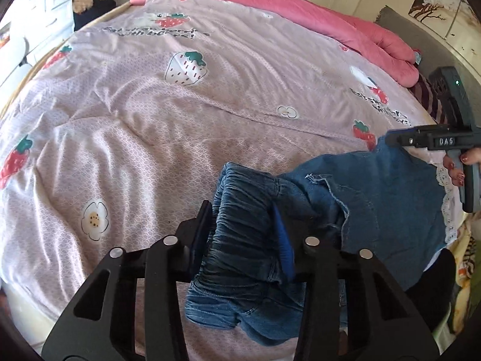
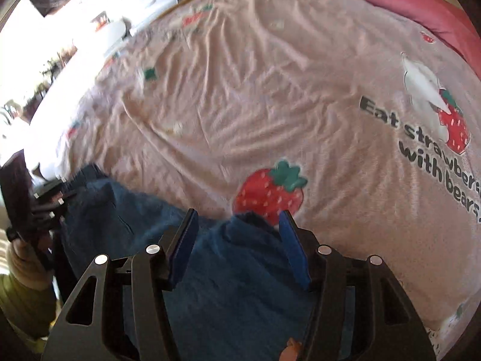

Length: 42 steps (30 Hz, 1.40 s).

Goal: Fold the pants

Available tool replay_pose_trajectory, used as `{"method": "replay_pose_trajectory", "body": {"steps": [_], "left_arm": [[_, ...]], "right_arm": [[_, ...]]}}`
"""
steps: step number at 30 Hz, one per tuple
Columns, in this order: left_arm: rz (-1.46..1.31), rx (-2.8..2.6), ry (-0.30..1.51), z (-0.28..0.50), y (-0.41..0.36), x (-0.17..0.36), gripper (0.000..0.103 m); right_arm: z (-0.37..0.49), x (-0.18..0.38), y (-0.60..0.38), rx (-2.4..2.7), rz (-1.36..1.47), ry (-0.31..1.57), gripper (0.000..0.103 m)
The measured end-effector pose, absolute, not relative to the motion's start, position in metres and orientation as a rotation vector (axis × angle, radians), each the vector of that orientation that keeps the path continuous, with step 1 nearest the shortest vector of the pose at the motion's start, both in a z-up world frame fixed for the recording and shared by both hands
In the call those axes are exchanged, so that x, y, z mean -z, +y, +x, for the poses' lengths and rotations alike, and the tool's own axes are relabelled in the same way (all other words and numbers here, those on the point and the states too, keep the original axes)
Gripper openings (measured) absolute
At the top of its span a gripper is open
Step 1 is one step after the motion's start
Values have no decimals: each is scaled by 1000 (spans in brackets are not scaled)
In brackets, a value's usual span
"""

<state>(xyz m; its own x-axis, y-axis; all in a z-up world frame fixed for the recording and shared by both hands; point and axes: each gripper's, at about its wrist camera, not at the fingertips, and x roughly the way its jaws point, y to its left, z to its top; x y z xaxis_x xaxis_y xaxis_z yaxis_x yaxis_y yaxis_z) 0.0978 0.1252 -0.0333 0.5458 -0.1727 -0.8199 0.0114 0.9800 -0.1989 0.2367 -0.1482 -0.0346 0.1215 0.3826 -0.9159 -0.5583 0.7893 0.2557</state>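
Here left gripper point(image 1: 240, 228) clamps pants point(image 1: 375, 198) waistband; right gripper point(image 2: 237, 240) gapes over denim, quilt point(image 1: 180, 114) beyond

2 wrist views, close over bed point(image 1: 150, 114); both share pants point(image 1: 390, 198).

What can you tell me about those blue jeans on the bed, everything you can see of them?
The jeans are blue denim, small-looking, with a gathered elastic waistband and a frayed seam edge. They are crumpled, not yet folded, lying near the front edge of the pink strawberry-print bedcover. The left gripper has the bunched waistband between its fingers, with cloth hanging below it. The right gripper stands with its fingers apart over another part of the denim; whether it grips is unclear.
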Motion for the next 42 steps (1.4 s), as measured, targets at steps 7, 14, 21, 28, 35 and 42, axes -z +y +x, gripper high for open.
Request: {"method": "replay_pose_trajectory", "body": {"steps": [7, 14, 21, 28, 35, 42], "left_arm": [[-235, 81, 930, 85, 137, 30, 21], [-244, 44, 886, 82, 140, 19, 18], [-221, 33, 899, 82, 138, 24, 18], [-213, 35, 890, 79, 138, 22, 19], [-185, 18, 840, 68, 135, 3, 29], [-120, -80, 736, 53, 131, -35, 37]], "right_arm": [[209, 30, -167, -740, -99, 1189, 4], [226, 5, -163, -714, -18, 1062, 3], [251, 43, -145, -647, -78, 1135, 3], [238, 27, -179, -646, 27, 1069, 20], [195, -28, -293, -491, 115, 921, 45], [159, -24, -381, -291, 108, 913, 51]]}}
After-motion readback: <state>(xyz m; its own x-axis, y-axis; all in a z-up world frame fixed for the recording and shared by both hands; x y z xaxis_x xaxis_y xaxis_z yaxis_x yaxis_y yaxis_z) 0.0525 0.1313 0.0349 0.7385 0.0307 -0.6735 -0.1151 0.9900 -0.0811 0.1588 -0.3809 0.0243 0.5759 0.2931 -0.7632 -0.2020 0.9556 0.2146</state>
